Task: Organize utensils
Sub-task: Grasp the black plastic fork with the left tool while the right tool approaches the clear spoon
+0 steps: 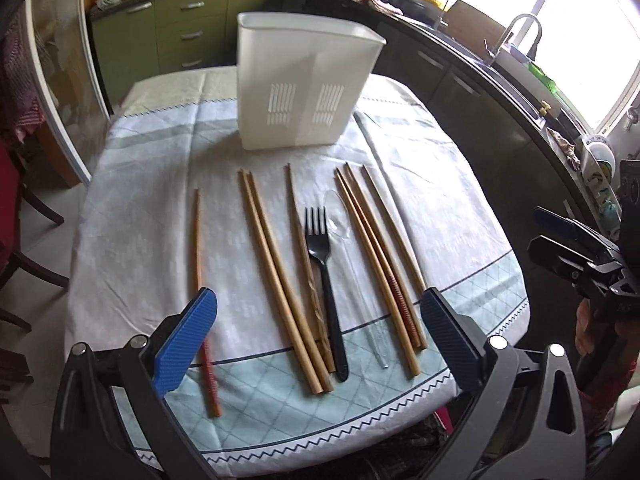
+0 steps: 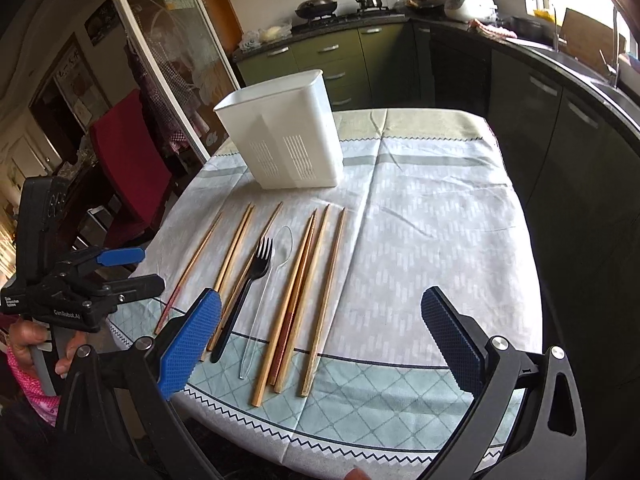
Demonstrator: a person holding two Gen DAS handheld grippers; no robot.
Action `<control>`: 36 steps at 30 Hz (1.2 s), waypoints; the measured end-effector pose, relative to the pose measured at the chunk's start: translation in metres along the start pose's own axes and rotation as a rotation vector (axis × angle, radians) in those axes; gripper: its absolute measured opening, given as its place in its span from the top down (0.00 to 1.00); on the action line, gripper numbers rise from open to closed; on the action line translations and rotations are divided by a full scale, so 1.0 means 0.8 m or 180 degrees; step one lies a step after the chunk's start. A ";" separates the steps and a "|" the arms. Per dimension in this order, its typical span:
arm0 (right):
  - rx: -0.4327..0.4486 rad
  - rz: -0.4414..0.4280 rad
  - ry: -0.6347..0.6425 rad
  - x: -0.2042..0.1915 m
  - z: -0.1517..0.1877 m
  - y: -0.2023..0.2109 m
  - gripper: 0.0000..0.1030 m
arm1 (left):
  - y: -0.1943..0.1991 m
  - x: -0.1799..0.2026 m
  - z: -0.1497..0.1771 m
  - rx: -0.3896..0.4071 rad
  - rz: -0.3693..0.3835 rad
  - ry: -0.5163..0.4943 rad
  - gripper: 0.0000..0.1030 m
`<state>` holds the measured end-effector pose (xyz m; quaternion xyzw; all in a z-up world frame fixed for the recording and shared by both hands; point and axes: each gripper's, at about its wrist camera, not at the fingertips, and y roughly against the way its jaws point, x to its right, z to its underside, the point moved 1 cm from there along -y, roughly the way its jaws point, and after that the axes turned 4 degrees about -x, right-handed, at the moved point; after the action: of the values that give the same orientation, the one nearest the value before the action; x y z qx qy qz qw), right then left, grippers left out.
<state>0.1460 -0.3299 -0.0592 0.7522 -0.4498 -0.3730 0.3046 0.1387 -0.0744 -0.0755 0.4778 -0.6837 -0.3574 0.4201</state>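
Note:
A white plastic utensil holder point(image 1: 300, 84) stands upright at the far side of the table; it also shows in the right wrist view point(image 2: 286, 132). In front of it lie several wooden chopsticks point(image 1: 276, 276), a black plastic fork point(image 1: 326, 280) and a clear plastic spoon point(image 1: 340, 220) in a row. The chopsticks point(image 2: 320, 292), fork point(image 2: 248, 284) and spoon point(image 2: 276, 264) also show in the right wrist view. My left gripper point(image 1: 320, 336) is open and empty above the near ends of the utensils. My right gripper point(image 2: 320, 340) is open and empty, to their right.
The table carries a light blue and white patterned cloth point(image 2: 432, 240). A red chair point(image 2: 132, 160) stands at the table's left. Dark kitchen counters point(image 1: 500, 92) with a sink run along the right and back. The right gripper also shows at the left wrist view's right edge point(image 1: 576, 252).

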 end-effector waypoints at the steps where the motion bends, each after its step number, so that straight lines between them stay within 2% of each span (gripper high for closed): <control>1: -0.0048 0.0024 -0.0053 0.006 -0.003 -0.004 0.04 | -0.010 0.004 -0.004 -0.0101 0.0080 0.0006 0.06; 3: -0.0082 0.0054 -0.0128 0.017 -0.007 -0.005 0.04 | -0.032 0.010 -0.013 -0.0278 0.0182 0.0016 0.06; 5: -0.0111 0.0077 -0.0187 0.026 -0.009 -0.008 0.07 | -0.053 0.015 -0.020 -0.0430 0.0214 0.0049 0.10; 7: -0.0122 0.0084 -0.0218 0.033 -0.010 -0.008 0.08 | -0.072 0.018 -0.026 -0.0574 0.0198 0.0055 0.28; 12: -0.0192 0.0087 -0.0244 0.042 -0.008 -0.014 0.11 | -0.107 0.034 -0.036 -0.0805 0.0143 -0.0003 0.40; 14: -0.0218 0.0089 -0.0265 0.045 -0.007 -0.016 0.18 | -0.116 0.036 -0.038 -0.0855 0.0097 0.0001 0.50; 15: -0.0232 0.0098 -0.0265 0.046 -0.006 -0.017 0.19 | -0.119 0.037 -0.039 -0.0873 0.0068 0.0020 0.59; 16: -0.0236 0.0098 -0.0261 0.047 -0.005 -0.018 0.19 | -0.123 0.036 -0.041 -0.0897 0.0036 0.0025 0.62; 24: -0.0248 0.0069 -0.0202 0.047 0.000 -0.021 0.19 | -0.136 0.023 -0.049 -0.0934 -0.0166 0.0067 0.70; 27: -0.0258 0.0049 -0.0184 0.045 0.001 -0.023 0.19 | -0.142 0.016 -0.049 -0.0984 -0.0216 0.0070 0.81; 30: -0.0272 0.0032 -0.0171 0.044 0.001 -0.025 0.19 | -0.147 0.016 -0.050 -0.0990 -0.0294 0.0037 0.87; 36: -0.0365 0.0067 -0.0101 0.033 -0.002 -0.034 0.19 | -0.153 0.025 -0.059 -0.0938 -0.0452 -0.0088 0.90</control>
<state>0.1675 -0.3427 -0.0875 0.7227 -0.4404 -0.4068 0.3439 0.2216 -0.1327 -0.1616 0.4532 -0.5941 -0.4892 0.4498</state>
